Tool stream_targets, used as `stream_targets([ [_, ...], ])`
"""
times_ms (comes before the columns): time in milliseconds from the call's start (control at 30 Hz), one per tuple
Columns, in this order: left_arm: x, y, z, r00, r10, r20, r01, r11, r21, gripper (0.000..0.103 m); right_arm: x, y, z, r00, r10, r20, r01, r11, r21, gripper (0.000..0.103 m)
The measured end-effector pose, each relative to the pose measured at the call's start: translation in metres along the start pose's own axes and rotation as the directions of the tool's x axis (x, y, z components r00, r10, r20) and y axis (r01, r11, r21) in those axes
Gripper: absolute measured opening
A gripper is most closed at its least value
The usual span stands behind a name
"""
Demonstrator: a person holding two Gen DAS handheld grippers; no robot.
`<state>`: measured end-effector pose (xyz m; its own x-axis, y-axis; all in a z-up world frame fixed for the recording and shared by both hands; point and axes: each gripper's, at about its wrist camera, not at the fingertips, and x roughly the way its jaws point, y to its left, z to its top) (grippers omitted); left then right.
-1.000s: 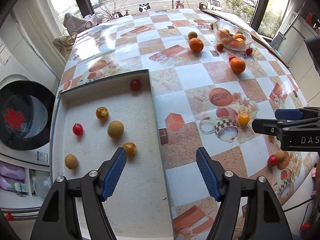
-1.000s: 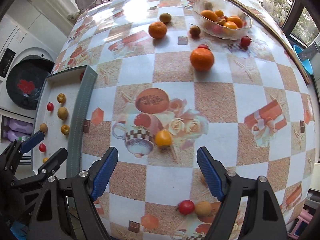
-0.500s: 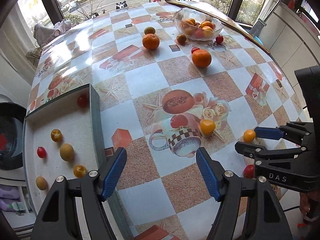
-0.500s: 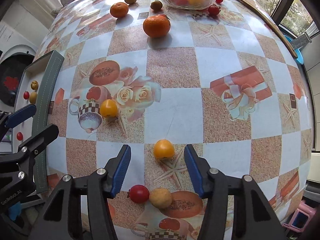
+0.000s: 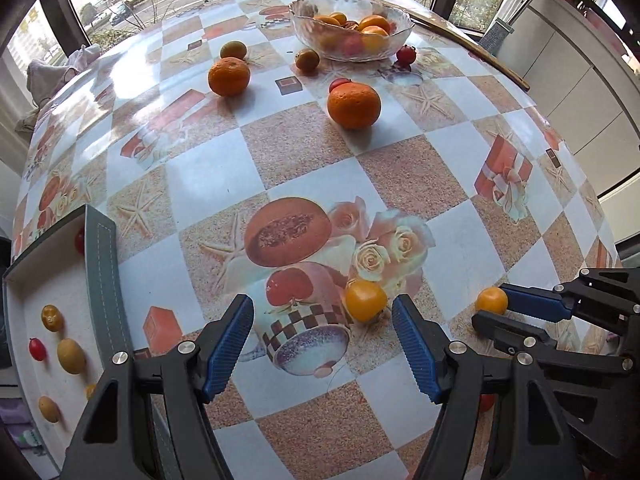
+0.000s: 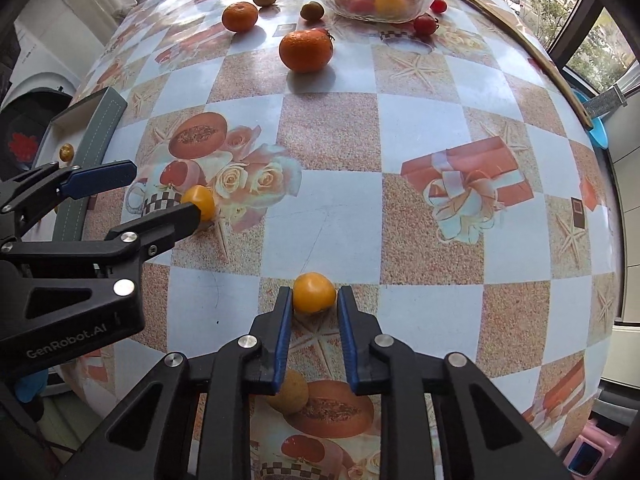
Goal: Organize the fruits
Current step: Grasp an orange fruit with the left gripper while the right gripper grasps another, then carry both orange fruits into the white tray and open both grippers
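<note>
The right gripper [image 6: 312, 308] is closing its blue-padded fingers [image 6: 283, 316] on a small round yellow-orange tomato [image 6: 314, 293] sitting on the checkered, picture-printed counter [image 6: 420, 184] near its near edge; the pads seem to be touching the fruit's sides, though contact is hard to confirm. The left gripper [image 5: 322, 344] is hovering with its fingers spread and released, a second small yellow-orange tomato [image 5: 366, 301] lying between their tips. A clear glass bowl of fruit [image 5: 352, 30] is standing by the far edge, and a grey-rimmed white tray [image 5: 100, 280] holding small fruits is sitting at the left edge.
</note>
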<state>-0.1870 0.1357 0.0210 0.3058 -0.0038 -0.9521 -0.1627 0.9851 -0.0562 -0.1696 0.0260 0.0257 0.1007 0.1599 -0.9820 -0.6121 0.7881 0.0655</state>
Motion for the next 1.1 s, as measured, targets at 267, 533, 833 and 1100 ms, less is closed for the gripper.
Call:
stream_targets([
  [267,0.013,-0.008,0.005,1.000,0.015,-0.013,-0.015,1.000,0.016,0.065,-0.005,-0.011,-0.006,1.000,0.018,0.004,-0.018,1.000,0.010,0.024],
  [533,0.007,-0.018,0.007,1.000,-0.029,-0.002,0.029,0.998,0.047,0.022,-0.003,-0.009,-0.003,1.000,0.019,0.000,-0.019,1.000,0.019,0.024],
  [833,-0.022,0.010,-0.007,0.995,-0.095,0.034,0.098,0.990,-0.099,0.022,-0.004,-0.014,0.002,0.998,0.060,-0.010,-0.059,0.997,0.058,0.022],
  [1100,-0.048,0.041,-0.022,0.995,-0.064,0.070,0.075,0.983,-0.166,0.022,-0.015,-0.007,0.012,0.995,0.097,0.009,-0.098,0.993,0.066,0.022],
])
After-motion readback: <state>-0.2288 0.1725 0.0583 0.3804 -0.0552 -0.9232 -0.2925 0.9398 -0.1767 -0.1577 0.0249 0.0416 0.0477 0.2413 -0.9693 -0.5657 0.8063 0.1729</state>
